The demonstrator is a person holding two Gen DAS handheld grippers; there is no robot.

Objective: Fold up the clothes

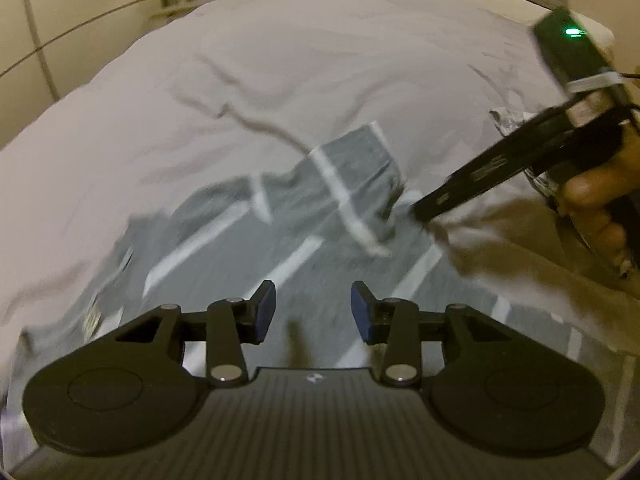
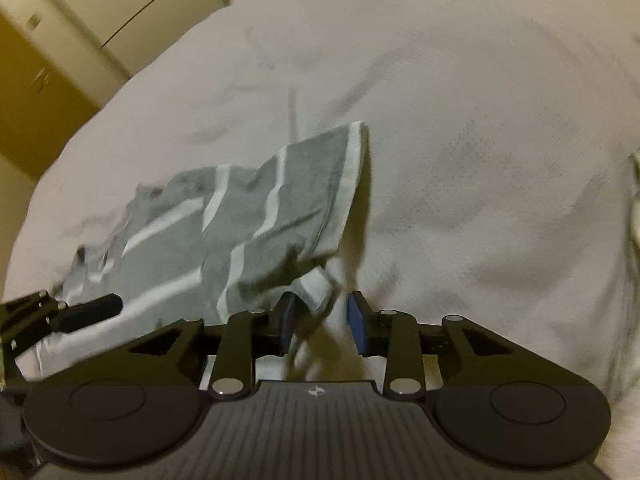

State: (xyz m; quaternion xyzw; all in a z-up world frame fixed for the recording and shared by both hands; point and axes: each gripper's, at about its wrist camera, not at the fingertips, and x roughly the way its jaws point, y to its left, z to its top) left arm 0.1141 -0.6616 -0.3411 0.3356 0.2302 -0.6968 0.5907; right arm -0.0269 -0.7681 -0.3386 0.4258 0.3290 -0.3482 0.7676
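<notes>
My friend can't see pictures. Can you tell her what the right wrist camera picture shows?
A grey garment with white stripes lies crumpled on a pale bedsheet, with one corner lifted between the open fingers of the right gripper, though blur hides whether the pads touch it. The left gripper pokes in from the left edge, over the cloth.

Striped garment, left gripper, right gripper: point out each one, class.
striped garment (image 2: 256,216), right wrist view, grey panel.
left gripper (image 1: 313,312), left wrist view, between fingertips.
right gripper (image 2: 322,316), right wrist view, between fingertips.
</notes>
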